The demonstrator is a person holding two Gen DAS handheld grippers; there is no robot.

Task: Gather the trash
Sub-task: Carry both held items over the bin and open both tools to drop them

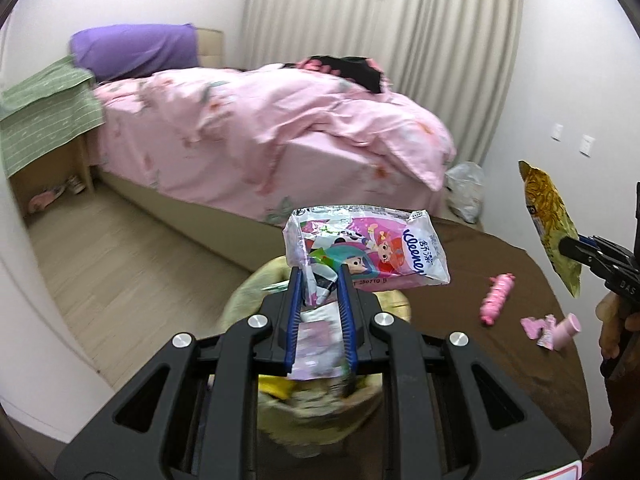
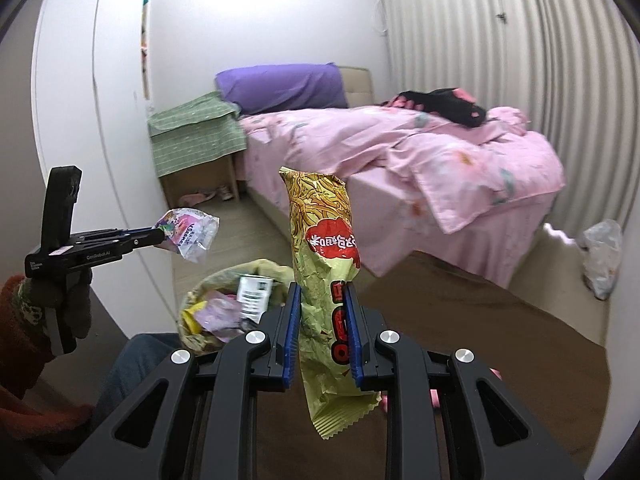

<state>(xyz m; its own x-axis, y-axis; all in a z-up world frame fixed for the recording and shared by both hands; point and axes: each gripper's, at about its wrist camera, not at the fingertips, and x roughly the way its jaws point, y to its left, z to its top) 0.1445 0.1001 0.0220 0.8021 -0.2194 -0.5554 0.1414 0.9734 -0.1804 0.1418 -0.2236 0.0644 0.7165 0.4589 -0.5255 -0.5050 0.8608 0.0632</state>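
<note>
My left gripper (image 1: 320, 270) is shut on an empty Kleenex tissue wrapper (image 1: 372, 250) with cartoon figures, held in the air above an open yellow-green trash bag (image 1: 248, 292) that holds several wrappers. The wrapper also shows in the right wrist view (image 2: 188, 236), beside the bag (image 2: 224, 308). My right gripper (image 2: 322, 286) is shut on a green and yellow noodle snack packet (image 2: 320, 248), held upright over the brown table (image 2: 480, 340). From the left wrist view the packet (image 1: 548, 220) hangs at the far right.
On the brown table (image 1: 480, 272) lie a pink candy-like wrapper (image 1: 496, 298), a torn pink wrapper (image 1: 538, 326) and a small pink tube (image 1: 566, 330). A bed with a pink quilt (image 1: 260, 128) stands behind. A white plastic bag (image 1: 464, 190) sits on the floor.
</note>
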